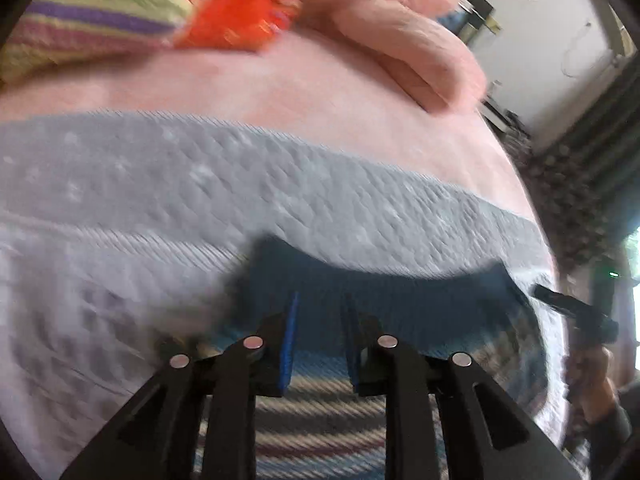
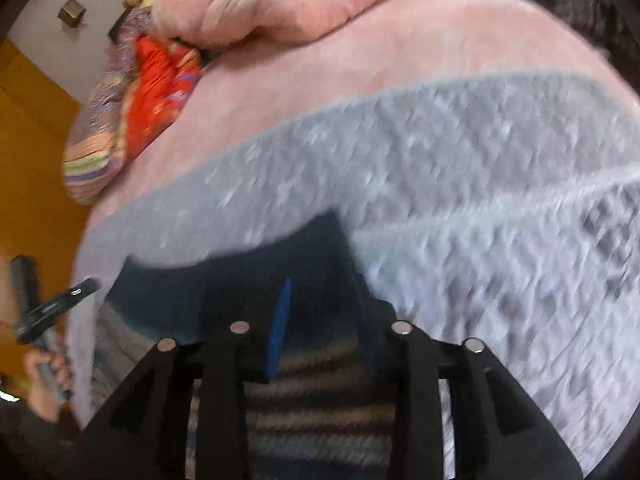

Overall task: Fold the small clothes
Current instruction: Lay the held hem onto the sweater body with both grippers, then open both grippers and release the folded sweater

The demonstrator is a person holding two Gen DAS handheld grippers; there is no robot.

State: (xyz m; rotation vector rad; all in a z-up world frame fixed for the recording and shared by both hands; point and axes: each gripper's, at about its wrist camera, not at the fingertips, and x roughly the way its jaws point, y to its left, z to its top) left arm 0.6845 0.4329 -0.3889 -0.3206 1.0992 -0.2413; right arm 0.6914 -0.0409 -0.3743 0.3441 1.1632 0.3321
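Note:
A small striped garment (image 1: 320, 420) with a dark blue band (image 1: 400, 304) along its far edge lies over a grey-white textured blanket (image 1: 200, 184). My left gripper (image 1: 320, 300) sits at the band's left corner, its blue pads (image 1: 289, 340) close together with fabric between them. In the right wrist view the same garment (image 2: 320, 400) shows its blue band (image 2: 224, 284), and my right gripper (image 2: 322, 292) is closed on the band's right corner. Each view catches the other gripper at the edge: the right gripper (image 1: 560, 300), the left gripper (image 2: 60, 304). Both views are motion-blurred.
The blanket covers a bed with a pink sheet (image 1: 280, 80). A pink pillow (image 1: 400, 28), an orange cloth (image 1: 240, 12) and a striped pillow (image 1: 92, 20) lie at the far side. A person's hand (image 2: 44, 372) grips a handle at the left, before an orange wall (image 2: 32, 140).

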